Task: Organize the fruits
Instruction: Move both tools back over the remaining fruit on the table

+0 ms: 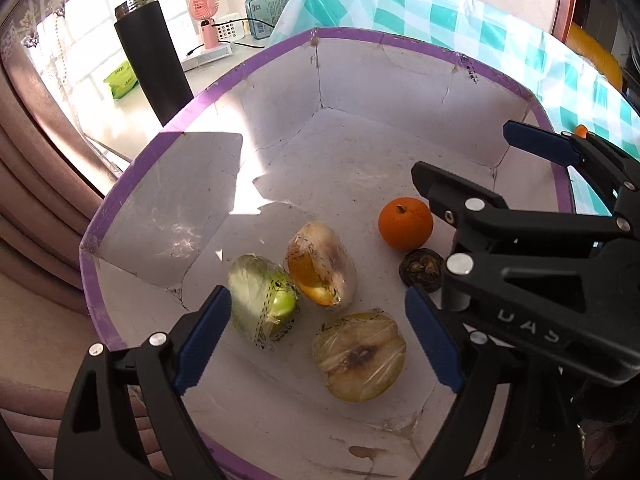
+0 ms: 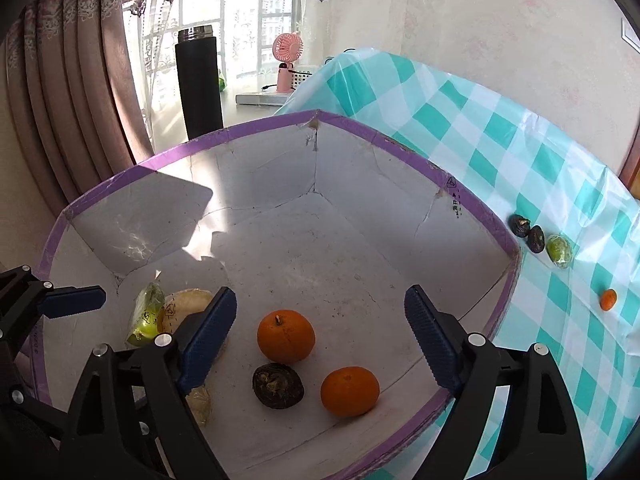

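Note:
A white cardboard box with a purple rim (image 1: 224, 84) (image 2: 224, 136) holds the fruit. In the left wrist view a green wrapped fruit (image 1: 262, 300), a wrapped orange-and-pale piece (image 1: 320, 270) and a wrapped brownish half fruit (image 1: 358, 356) lie under my left gripper (image 1: 320, 340), which is open and touches none of them. My right gripper (image 2: 320, 340) (image 1: 462, 150) is open too, above an orange (image 2: 286, 336) (image 1: 405, 223), a dark chestnut-like fruit (image 2: 278, 385) (image 1: 422, 270) and a second orange (image 2: 350, 391). Nothing sits between its pads.
On the teal checked tablecloth (image 2: 480, 140) right of the box lie two dark fruits (image 2: 528, 232), a green wrapped fruit (image 2: 559, 251) and a small orange piece (image 2: 608, 299). Behind the box stand a black flask (image 2: 199, 84) and a pink fan (image 2: 287, 60). Curtains hang at the left.

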The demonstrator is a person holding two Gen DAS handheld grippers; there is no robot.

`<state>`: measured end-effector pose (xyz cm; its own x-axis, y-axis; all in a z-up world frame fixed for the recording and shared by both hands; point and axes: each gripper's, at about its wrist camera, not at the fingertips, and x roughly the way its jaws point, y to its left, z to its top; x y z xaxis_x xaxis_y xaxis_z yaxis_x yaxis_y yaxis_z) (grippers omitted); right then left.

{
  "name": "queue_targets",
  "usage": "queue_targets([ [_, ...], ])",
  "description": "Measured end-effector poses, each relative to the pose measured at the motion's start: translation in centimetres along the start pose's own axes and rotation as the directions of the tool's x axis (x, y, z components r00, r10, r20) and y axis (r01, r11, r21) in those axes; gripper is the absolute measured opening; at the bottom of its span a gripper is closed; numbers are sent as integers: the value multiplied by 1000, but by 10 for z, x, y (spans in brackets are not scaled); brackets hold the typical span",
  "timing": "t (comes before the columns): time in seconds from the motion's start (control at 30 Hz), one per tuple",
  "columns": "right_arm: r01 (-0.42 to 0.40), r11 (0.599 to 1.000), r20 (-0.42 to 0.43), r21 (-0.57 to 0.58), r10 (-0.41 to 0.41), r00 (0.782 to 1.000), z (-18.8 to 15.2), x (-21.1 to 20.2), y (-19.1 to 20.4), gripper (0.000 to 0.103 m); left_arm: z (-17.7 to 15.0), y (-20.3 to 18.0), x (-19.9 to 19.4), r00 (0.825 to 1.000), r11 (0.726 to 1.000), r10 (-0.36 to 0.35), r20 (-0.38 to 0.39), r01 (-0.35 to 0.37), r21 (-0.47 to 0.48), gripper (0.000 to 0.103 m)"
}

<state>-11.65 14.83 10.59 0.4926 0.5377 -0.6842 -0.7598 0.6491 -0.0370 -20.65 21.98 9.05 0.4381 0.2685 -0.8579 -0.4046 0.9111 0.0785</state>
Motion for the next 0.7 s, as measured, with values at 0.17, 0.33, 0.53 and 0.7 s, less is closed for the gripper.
queue_targets([
  [0.17,-29,998,184,60,18,983,-5,-49,-27,86,5,-24,-38,988,1000,4,153,-8,22,90],
  [0.33,-9,986,244,169,-33,969,-27,-79,-80,86,8,-73,-70,948,995,-24,317,-7,97,101],
  [0.53,36,931,225,364,-126,966,-71,-97,-160,86,9,-147,-85,914,974,-119,388,31,226,101],
  [0.7,77,870,184,487,-189,965,-109,-104,-211,86,3,-207,-81,906,938,-195,375,61,341,101],
])
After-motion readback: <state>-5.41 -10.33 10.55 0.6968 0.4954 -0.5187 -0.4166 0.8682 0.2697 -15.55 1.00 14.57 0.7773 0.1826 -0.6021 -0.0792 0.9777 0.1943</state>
